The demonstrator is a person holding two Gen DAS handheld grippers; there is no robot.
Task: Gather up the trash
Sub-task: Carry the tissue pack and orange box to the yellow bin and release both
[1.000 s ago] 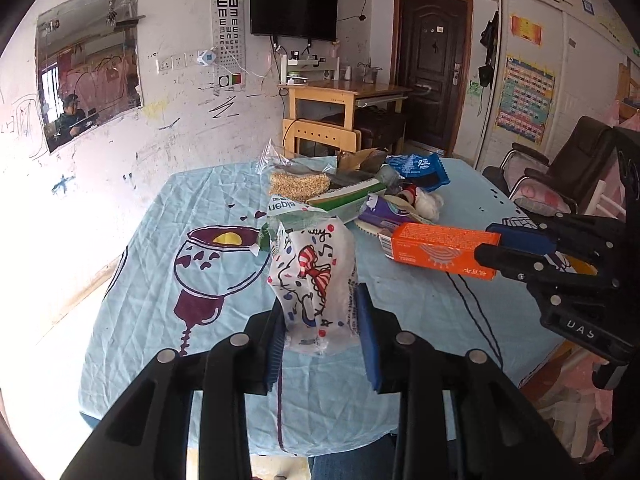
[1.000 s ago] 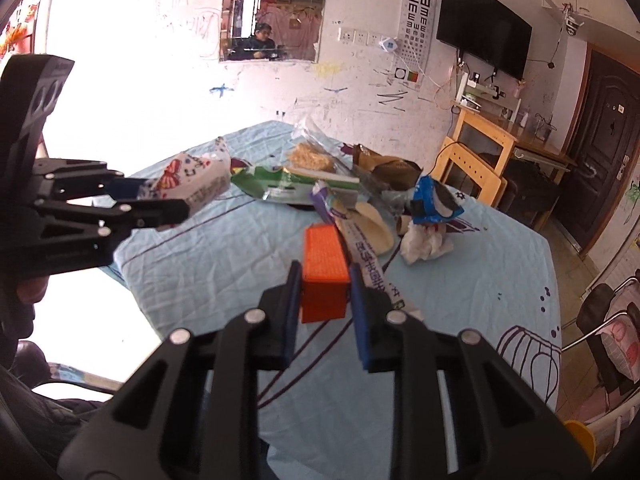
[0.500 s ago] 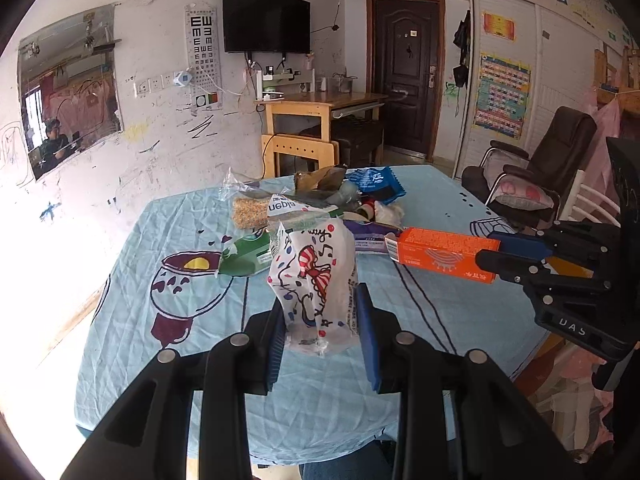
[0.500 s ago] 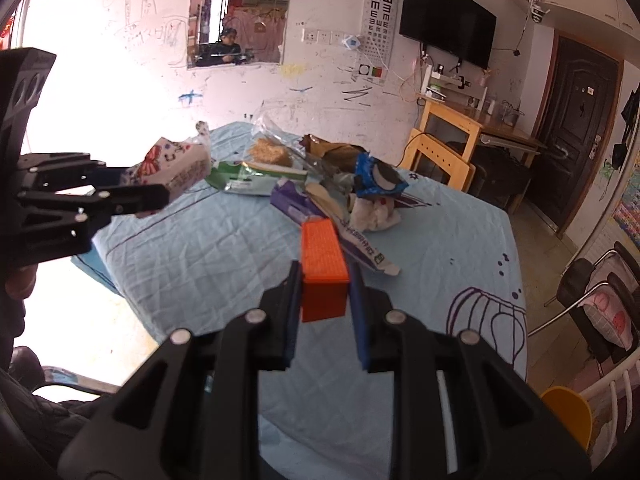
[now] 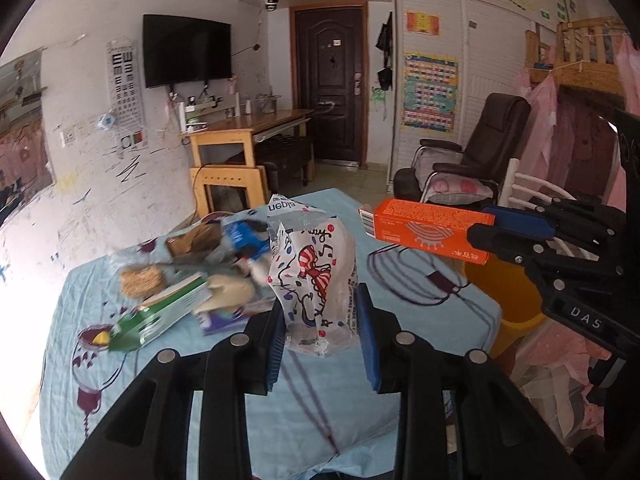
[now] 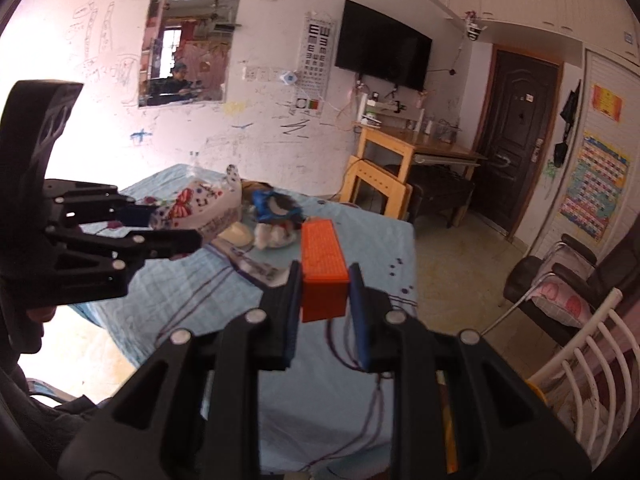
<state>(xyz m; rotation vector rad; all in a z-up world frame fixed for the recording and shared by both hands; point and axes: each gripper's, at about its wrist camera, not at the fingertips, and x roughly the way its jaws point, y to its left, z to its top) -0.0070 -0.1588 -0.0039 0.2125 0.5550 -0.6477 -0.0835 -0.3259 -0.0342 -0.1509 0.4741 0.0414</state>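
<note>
Left gripper is clamped on a white plastic snack bag printed with red bows and dots; the bag stands upright between the blue pads and is lifted above a table covered in a light blue cloth. Right gripper is closed around an orange carton, which juts forward between its fingers, also clear of the cloth. Seen from the left wrist camera, that carton is held level to the right of the bag, near it but not touching. More trash lies in a loose pile on the far part of the table: a green box, a clear packet of brown crumbs, a blue wrapper and crumpled white paper. Beyond the table's right edge, a yellow bin sits low, just below the carton. Past the table's far edge, bare floor stretches toward a dark door. A wooden desk stands by the wall, and a dark armchair is on the right.
</note>
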